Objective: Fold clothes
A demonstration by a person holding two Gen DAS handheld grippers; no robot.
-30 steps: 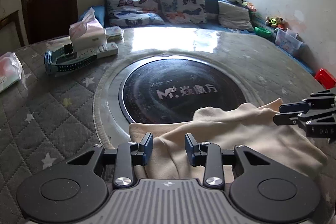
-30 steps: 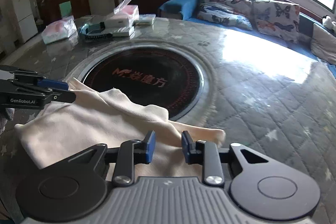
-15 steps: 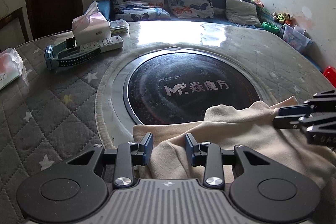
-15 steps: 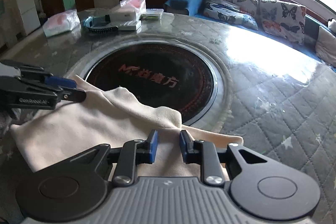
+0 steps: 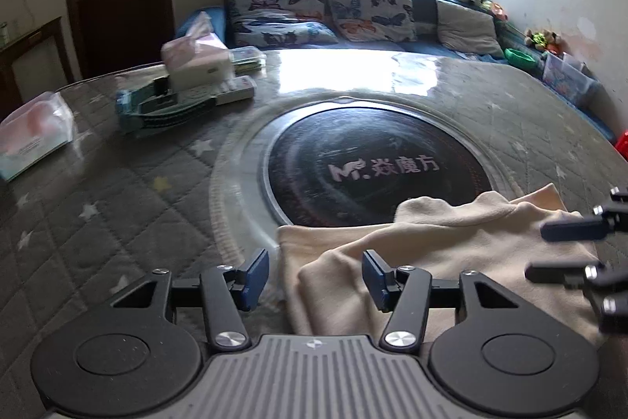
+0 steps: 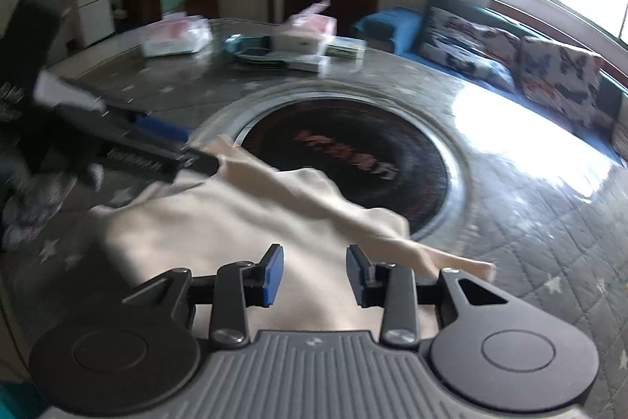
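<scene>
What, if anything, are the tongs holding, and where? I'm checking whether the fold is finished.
Nothing is held. Both the left tongs and right tongs are opening, their pads clear of the cream garment lying beneath them on the table.

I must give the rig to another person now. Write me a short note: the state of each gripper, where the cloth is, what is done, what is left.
Left gripper: jaws opening, pads not pressing; the cream garment lies under and between them, at its left edge.
Right gripper: jaws also opening, over the garment's near right part, gripping nothing.
Garment: on the quilted table, partly over the dark round centre plate, with one layer folded over and a rumpled ridge along the far side.
Done: a first fold seems laid.
Left: smooth the ridge, probably fold again and square the edges.
</scene>
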